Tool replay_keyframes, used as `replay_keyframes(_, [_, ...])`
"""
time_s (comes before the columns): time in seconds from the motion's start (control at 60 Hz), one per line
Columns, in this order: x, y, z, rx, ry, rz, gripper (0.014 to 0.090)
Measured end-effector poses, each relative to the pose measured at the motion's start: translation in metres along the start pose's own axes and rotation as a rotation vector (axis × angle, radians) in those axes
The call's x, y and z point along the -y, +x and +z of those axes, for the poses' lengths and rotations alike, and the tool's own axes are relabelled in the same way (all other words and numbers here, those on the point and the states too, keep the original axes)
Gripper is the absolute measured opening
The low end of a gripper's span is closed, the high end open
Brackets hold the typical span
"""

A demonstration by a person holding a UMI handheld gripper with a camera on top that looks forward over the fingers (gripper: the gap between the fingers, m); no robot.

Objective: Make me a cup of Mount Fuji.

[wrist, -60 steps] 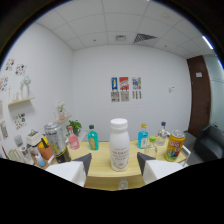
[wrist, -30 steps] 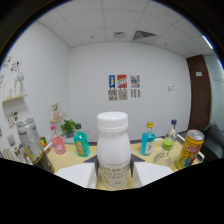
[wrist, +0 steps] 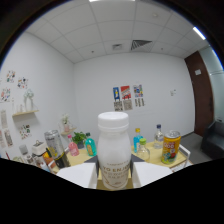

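My claw (wrist: pixel 114 175) has the white bottle (wrist: pixel 114 150) upright between its fingers at lower centre; whether they pinch it, I cannot tell. Drinks crowd the tabletop (wrist: pixel 80 159) behind, handy for mixing.

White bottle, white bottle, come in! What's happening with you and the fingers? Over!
Fingers flank the white bottle, grip unconfirmed. Bottle upright, cap on. Orange can and teal bottle stand beyond, nothing blocking.
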Motion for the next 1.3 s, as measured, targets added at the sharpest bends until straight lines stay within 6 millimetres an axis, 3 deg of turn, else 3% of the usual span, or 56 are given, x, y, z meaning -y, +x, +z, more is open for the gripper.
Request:
replay_keyframes(0.083, [-0.028,0.023,-0.021,-0.028,-0.012,-0.003,0.0480])
replay_keyframes(0.183, [-0.089,0.058,-0.036,-0.096,-0.081,0.013,0.0478])
replay_keyframes(0.267, [-0.154,0.087,-0.039,-0.136,-0.161,0.018,0.0479])
replay_keyframes(0.383, [-0.225,0.111,-0.041,-0.173,-0.237,-0.009,0.0479])
replay_keyframes(0.483, [-0.274,0.125,-0.037,-0.191,-0.303,-0.050,0.0479])
replay_keyframes(0.55, [-0.295,0.131,-0.033,-0.193,-0.340,-0.145,0.0480])
replay_keyframes(0.667, [-0.317,0.130,-0.024,-0.156,-0.381,-0.308,0.0479])
replay_keyframes(0.783, [-0.327,0.141,-0.018,-0.164,-0.414,-0.600,0.0479])
replay_keyframes(0.917, [-0.317,0.147,-0.011,-0.151,-0.402,-0.961,0.0478])
replay_keyframes(1.183, [-0.295,0.134,0.000,-0.051,-0.325,-1.694,0.0479])
replay_keyframes(1.3, [-0.287,0.135,0.005,-0.071,-0.331,-1.929,0.0478])
